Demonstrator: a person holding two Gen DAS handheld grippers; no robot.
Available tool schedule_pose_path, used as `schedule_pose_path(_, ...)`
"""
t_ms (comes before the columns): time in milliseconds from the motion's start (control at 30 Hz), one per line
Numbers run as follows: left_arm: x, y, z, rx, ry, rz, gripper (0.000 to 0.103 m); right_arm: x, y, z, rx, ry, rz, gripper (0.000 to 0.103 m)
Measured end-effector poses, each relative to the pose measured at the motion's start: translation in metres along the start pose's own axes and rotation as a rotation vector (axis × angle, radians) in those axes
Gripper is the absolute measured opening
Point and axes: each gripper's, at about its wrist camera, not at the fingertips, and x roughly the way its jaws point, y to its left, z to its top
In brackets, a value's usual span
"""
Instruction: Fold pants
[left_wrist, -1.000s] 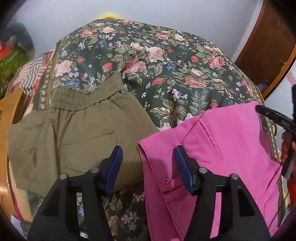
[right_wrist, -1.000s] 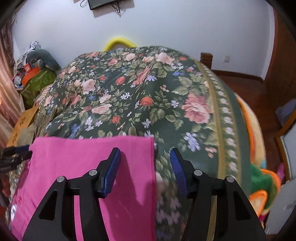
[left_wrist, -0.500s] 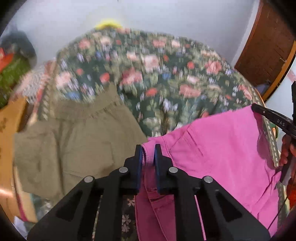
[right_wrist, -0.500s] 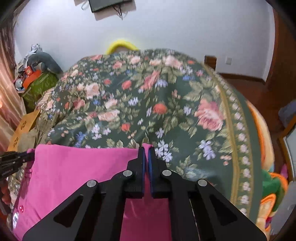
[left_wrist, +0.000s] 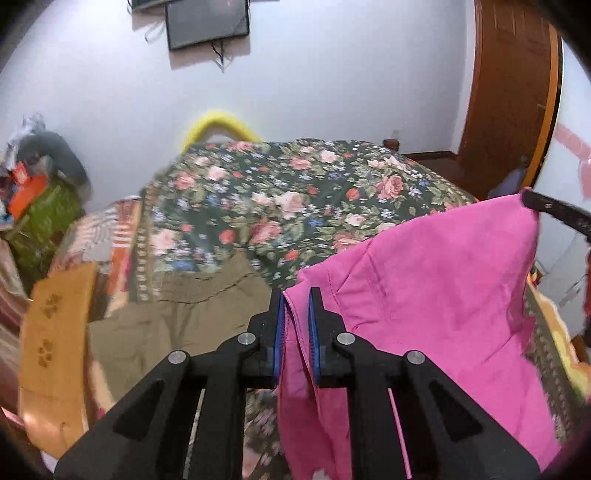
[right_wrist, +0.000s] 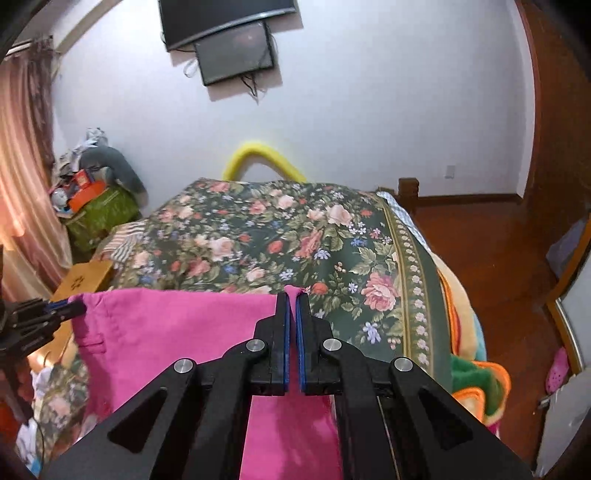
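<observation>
**Pink pants held up by two corners over the near edge of the bed**

The pants hang between the two grippers, off the bed and over its near edge. The left gripper is clenched on one top corner, a bunched seam of pink cloth pinched between its blue pads; the right gripper is clenched on the other top corner, a small tip of cloth poking out above its jaws. Each has a corner, so neither is nearer — the held edge runs straight across from one gripper to the other, roughly along the bed's near edge, and the rest of the pants drops below it. My guess is the next move depends on that line: the hanging length has to be carried forward over the floral cover and laid down flat, both grippers going together so the edge stays taut.

The left view shows olive pants lying on the bed's near left part, just beside the drop zone — the right view does not show them. The right view shows open cover ahead towards the far edge, and a belt loop near the left-held corner.
</observation>
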Motion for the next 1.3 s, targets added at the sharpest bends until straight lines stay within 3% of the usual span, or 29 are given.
schedule_pose_path(233,-0.047,-0.011,-0.038,0.031,-0.013,0.025,0.012,-0.051,0.011,-0.036,-0.033,0.013,0.033,0.002)
schedule_pose_path(567,-0.099,-0.036,-0.109,0.151,0.005,0.059,0.011,-0.095,0.026,-0.111,-0.055,0.105,0.054,0.002)
schedule_pose_path(700,-0.108,-0.049,-0.140,0.204,0.039,0.057,0.011,-0.104,0.034,-0.142,-0.043,0.138,0.061,0.002)
schedule_pose_path(933,-0.104,-0.054,-0.185,0.177,0.134,0.009,0.011,-0.102,0.037,-0.195,-0.019,0.222,0.048,0.003)
schedule_pose_path(1300,-0.116,-0.041,-0.218,0.152,0.208,-0.010,0.011,-0.112,0.030,-0.227,-0.025,0.301,0.001,0.004)
